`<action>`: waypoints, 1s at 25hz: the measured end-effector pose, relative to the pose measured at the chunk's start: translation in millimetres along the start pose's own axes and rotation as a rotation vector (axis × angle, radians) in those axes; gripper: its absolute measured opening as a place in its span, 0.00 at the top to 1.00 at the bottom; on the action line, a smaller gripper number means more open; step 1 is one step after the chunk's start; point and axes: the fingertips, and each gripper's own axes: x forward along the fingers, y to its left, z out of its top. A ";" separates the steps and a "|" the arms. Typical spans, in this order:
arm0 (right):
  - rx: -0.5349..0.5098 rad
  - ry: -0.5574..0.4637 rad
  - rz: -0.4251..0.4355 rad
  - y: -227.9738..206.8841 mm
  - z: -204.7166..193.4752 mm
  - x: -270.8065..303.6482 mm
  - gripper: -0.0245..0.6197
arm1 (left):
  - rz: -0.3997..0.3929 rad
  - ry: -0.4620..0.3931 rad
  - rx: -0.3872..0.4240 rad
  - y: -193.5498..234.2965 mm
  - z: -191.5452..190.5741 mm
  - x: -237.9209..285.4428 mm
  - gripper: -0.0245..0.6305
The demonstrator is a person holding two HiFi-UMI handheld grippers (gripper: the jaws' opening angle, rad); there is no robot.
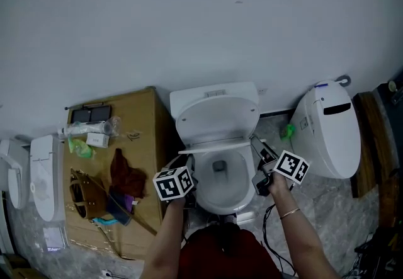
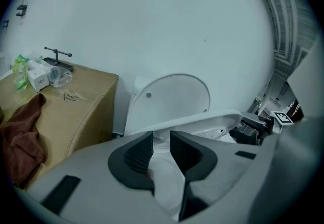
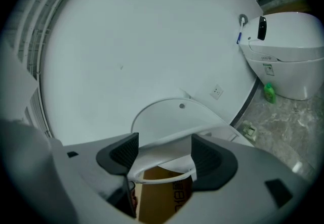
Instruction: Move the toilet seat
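The white toilet (image 1: 220, 193) stands against the wall with its lid (image 1: 217, 117) upright. The toilet seat (image 1: 214, 145) is lifted part way above the bowl. My right gripper (image 1: 257, 144) is at the seat's right side; in the right gripper view the seat (image 3: 167, 154) spans the gap between both pads, so the right gripper (image 3: 159, 152) is shut on it. My left gripper (image 1: 184, 169) is at the bowl's left front. Its jaws (image 2: 161, 147) stand close together with white showing between them and the seat (image 2: 212, 118) just past the tips; whether the pads press on it does not show.
A cardboard box (image 1: 135, 114) left of the toilet carries bottles, a brown cloth (image 1: 126, 174) and a bag. A second toilet (image 1: 327, 130) stands at the right, with a green bottle (image 1: 288, 131) on the floor between. Loose white seat parts (image 1: 44, 177) lie far left.
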 end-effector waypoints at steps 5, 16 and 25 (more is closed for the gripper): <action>-0.100 -0.002 0.048 8.4 8.3 3.4 0.46 | 0.022 -0.016 0.027 0.4 12.4 7.7 0.78; -0.468 0.049 -0.025 23.3 16.2 30.1 0.82 | 0.059 -0.062 0.011 4.0 43.8 26.5 0.78; -0.566 0.057 -0.119 20.5 25.0 65.3 0.86 | 0.083 -0.081 0.023 5.8 61.4 40.6 0.78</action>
